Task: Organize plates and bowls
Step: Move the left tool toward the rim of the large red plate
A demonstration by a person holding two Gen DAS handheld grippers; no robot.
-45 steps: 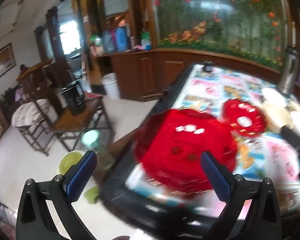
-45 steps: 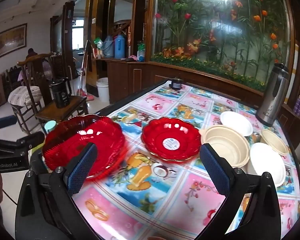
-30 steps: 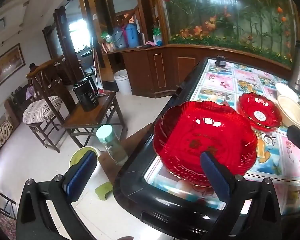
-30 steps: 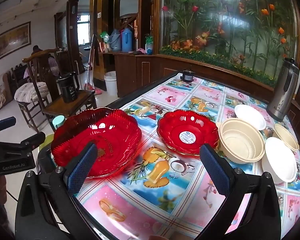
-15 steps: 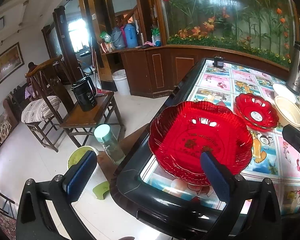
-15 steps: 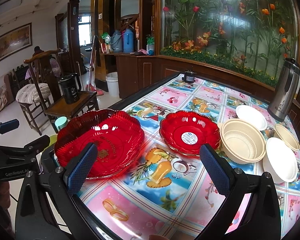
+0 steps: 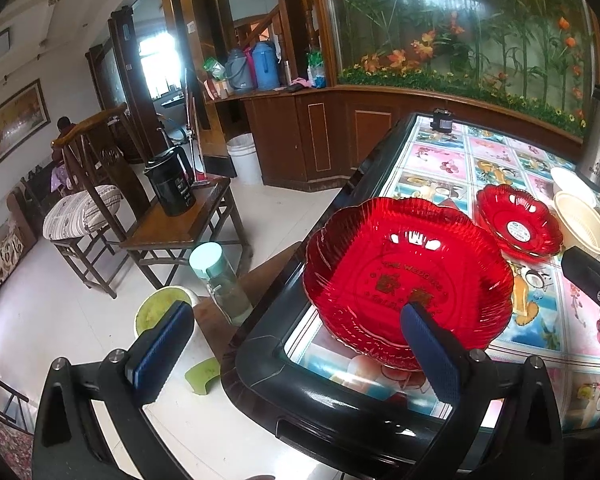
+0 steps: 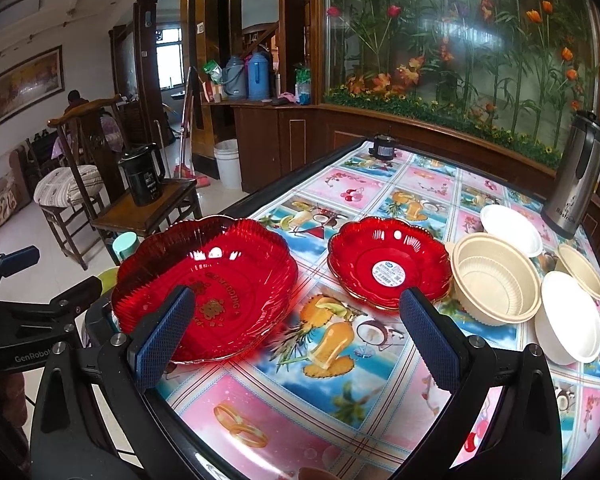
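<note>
While both handheld grippers hang spread wide and empty at the near end of the table (image 8: 412, 184), the dishes to be sorted lie across its fruit-print cloth. The left gripper (image 7: 296, 334) faces the table's black corner, one blue pad in front of the large red scalloped plate (image 8: 204, 280), which sits flat by that edge, within easy reach. The right gripper (image 8: 292, 328) looks down the length of the table, its jaws apart over bare cloth between the large plate and the smaller red scalloped plate (image 8: 388, 260), whose white sticker shows at its centre. Just right of that plate stands a ribbed cream bowl (image 8: 496, 284), with white bowls (image 8: 568, 316) and another cream one touching or just beside it, near a steel thermos jug (image 8: 572, 184). Red plates lie to one side and pale bowls to the other, a partial grouping by kind; stacking like with like appears not yet done, and neither tool grips anything.
</note>
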